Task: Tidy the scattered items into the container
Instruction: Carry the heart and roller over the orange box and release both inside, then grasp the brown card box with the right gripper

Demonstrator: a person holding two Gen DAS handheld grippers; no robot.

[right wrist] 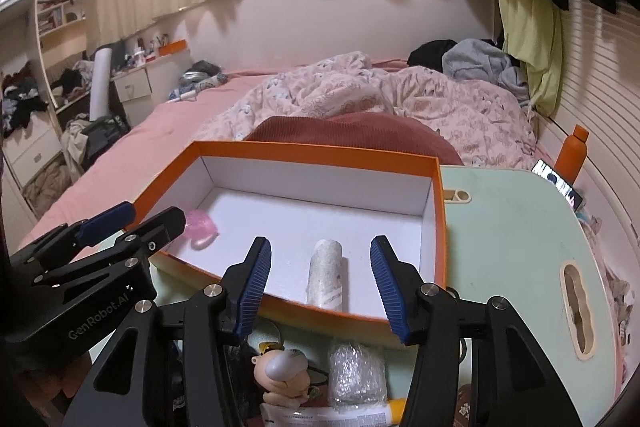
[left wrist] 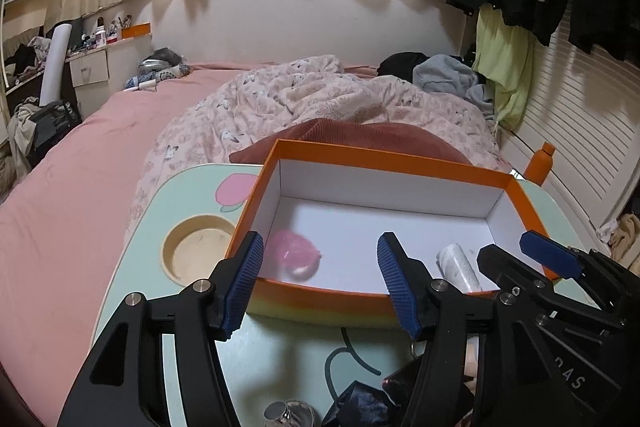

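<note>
The pale green bench (right wrist: pixel 520 247) carries the orange cardboard box (right wrist: pixel 438 227), white and smooth inside, where 2 items already lie: a speckled white roll (right wrist: pixel 326 275) and a blurred, soft-looking pink thing (left wrist: pixel 294 255). Left gripper (left wrist: pixel 320 279) and right gripper (right wrist: pixel 318 279) stand part open over the near rim, ribbed blue fingers (right wrist: pixel 256 281) holding nothing. Still outside, I judge: a bubble-wrap bundle (right wrist: pixel 356 375), a figurine (right wrist: pixel 280 375), dark crinkled wrapping (left wrist: pixel 360 407)
</note>
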